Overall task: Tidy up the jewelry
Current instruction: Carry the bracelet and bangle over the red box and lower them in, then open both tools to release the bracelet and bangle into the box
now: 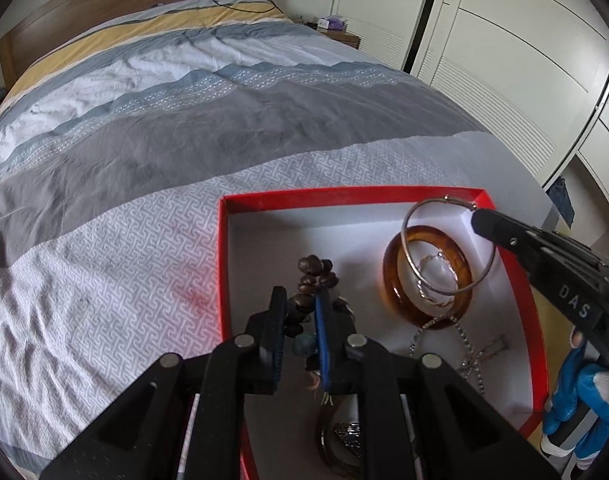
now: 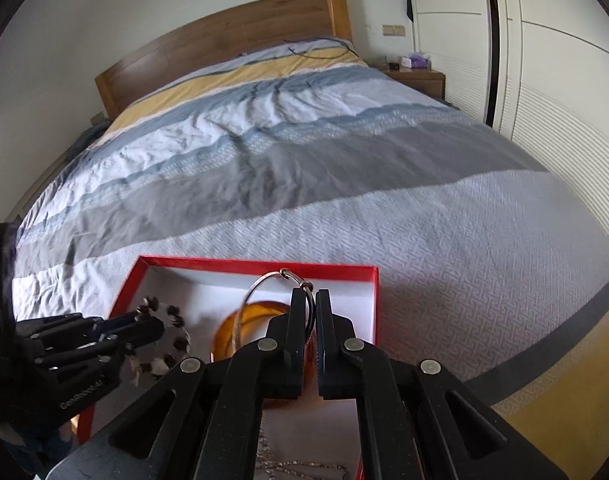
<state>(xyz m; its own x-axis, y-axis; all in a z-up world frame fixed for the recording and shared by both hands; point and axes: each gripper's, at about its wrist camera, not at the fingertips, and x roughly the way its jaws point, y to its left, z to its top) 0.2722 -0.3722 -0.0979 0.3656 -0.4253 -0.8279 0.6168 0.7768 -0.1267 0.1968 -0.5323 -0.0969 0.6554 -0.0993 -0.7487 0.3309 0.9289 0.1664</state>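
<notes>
A red box with a white inside [image 1: 224, 248] [image 2: 368, 304] lies on the bed. My left gripper [image 1: 302, 302] [image 2: 144, 326] is inside it, shut on a dark wooden bead bracelet [image 1: 314, 270] [image 2: 176, 340]. My right gripper [image 2: 311, 300] [image 1: 478, 220] is shut on a thin silver hoop bangle [image 1: 408, 240] [image 2: 260, 284], held above an amber bangle [image 1: 390, 272] [image 2: 228, 328] in the box. A thin silver ring [image 1: 434, 298] lies inside the amber bangle. A silver chain with a cross [image 1: 470, 356] lies near the box's front.
The bed's striped grey, white, blue and yellow quilt [image 1: 184, 128] [image 2: 324, 152] stretches back to a wooden headboard [image 2: 224, 44]. White wardrobe doors [image 1: 484, 48] [image 2: 544, 60] stand on the right. A nightstand [image 2: 418, 78] sits by the headboard.
</notes>
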